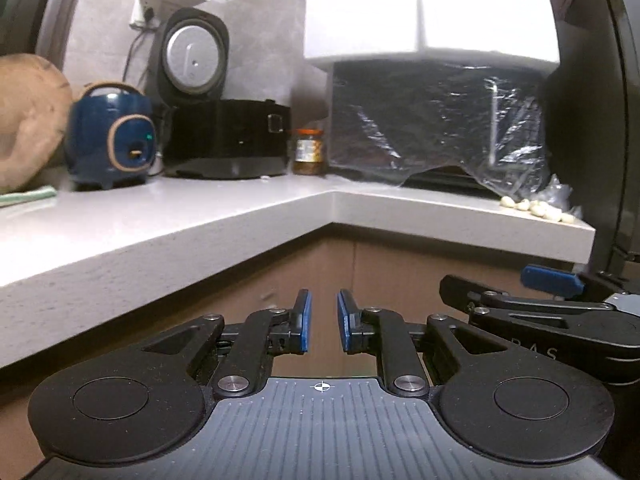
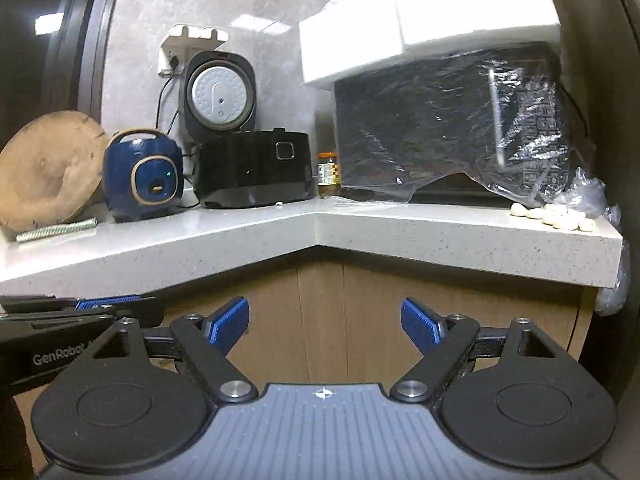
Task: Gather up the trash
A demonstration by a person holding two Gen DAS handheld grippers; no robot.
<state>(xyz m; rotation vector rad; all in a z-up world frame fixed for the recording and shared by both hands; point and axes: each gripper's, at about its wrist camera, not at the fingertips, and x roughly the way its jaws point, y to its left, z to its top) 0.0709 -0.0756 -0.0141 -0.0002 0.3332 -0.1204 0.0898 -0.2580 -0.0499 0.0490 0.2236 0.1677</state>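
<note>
No loose piece of trash stands out in either view. A crumpled clear plastic bag (image 2: 588, 192) lies at the right end of the white L-shaped counter (image 2: 280, 236), beside a heap of garlic cloves (image 2: 560, 216). My right gripper (image 2: 324, 312) hangs below the counter edge in front of the wooden cabinet doors, open wide and empty. My left gripper (image 1: 323, 300) is level with it on its left, its blue pads a narrow gap apart with nothing between them. Each gripper shows at the edge of the other's view: right gripper (image 1: 552, 280), left gripper (image 2: 108, 304).
On the counter stand a round wooden block (image 2: 44, 172), a coiled spring (image 2: 56, 230), a small blue cooker (image 2: 144, 176), a black cooker (image 2: 256, 172) with its lid up, a jar (image 2: 328, 174) and a film-covered microwave (image 2: 440, 120) under white foam boxes (image 2: 360, 40).
</note>
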